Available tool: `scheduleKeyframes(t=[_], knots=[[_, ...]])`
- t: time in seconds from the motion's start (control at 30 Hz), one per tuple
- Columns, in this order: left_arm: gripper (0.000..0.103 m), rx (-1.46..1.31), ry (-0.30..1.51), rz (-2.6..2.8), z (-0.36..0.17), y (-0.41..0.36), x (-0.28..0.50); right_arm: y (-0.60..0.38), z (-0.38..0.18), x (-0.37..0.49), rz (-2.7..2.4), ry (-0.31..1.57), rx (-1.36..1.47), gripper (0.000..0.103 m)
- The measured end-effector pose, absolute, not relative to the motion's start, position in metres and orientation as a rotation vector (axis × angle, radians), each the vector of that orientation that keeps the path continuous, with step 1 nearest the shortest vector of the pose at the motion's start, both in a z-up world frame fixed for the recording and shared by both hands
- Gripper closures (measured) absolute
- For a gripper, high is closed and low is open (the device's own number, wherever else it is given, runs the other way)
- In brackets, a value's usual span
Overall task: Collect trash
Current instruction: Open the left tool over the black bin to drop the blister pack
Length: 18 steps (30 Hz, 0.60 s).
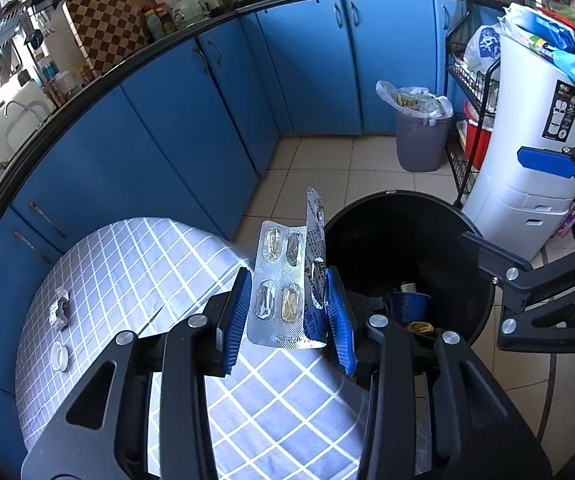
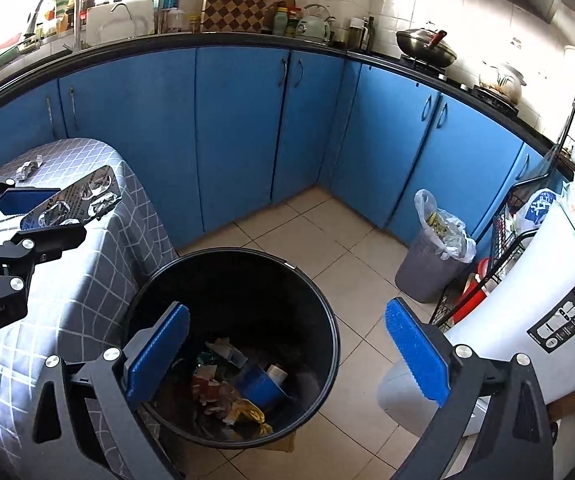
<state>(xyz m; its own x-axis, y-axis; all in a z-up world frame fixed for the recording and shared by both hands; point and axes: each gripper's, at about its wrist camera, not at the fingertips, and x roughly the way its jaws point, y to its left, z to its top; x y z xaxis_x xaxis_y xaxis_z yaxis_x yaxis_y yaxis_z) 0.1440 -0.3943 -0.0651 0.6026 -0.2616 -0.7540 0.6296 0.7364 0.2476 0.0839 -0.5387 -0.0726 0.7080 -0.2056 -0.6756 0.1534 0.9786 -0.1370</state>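
Observation:
My left gripper (image 1: 287, 308) is shut on a folded silver pill blister pack (image 1: 283, 276), held above the table's right edge beside the black trash bin (image 1: 483, 256). The pack also shows in the right wrist view (image 2: 75, 200), with the left gripper (image 2: 27, 216) at the far left. My right gripper (image 2: 287, 352) is open and empty, hovering over the black bin (image 2: 323, 300), which holds wrappers and a blue cup. It shows at the right in the left wrist view (image 1: 527, 216). A crumpled foil scrap (image 1: 59, 310) and a small white cap (image 1: 60, 356) lie on the table (image 1: 135, 264).
Blue cabinets (image 2: 239, 128) line the walls. A grey bin with a plastic liner (image 2: 431, 256) stands in the corner. A white appliance (image 2: 527, 320) and a black wire rack (image 1: 467, 100) stand at the right. The floor is tiled.

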Motion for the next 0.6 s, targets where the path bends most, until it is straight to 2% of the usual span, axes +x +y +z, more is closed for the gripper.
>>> scheduleKeyframes(t=[0.27,0.43,0.6], knots=[[0.063,0.545,0.714,-0.588,-0.053,-0.421,0.141,-0.557,-0.076,0.078,-0.223,0.762,-0.053,0.007],[0.056,0.544,0.688,-0.600,-0.047,-0.434,0.143,-0.565,-0.079,0.077,-0.227,0.763,-0.039,0.007],[0.038,0.531,0.673,-0.600,-0.044,-0.440,0.147,-0.570,-0.083,0.080,-0.226,0.768,-0.026,0.007]])
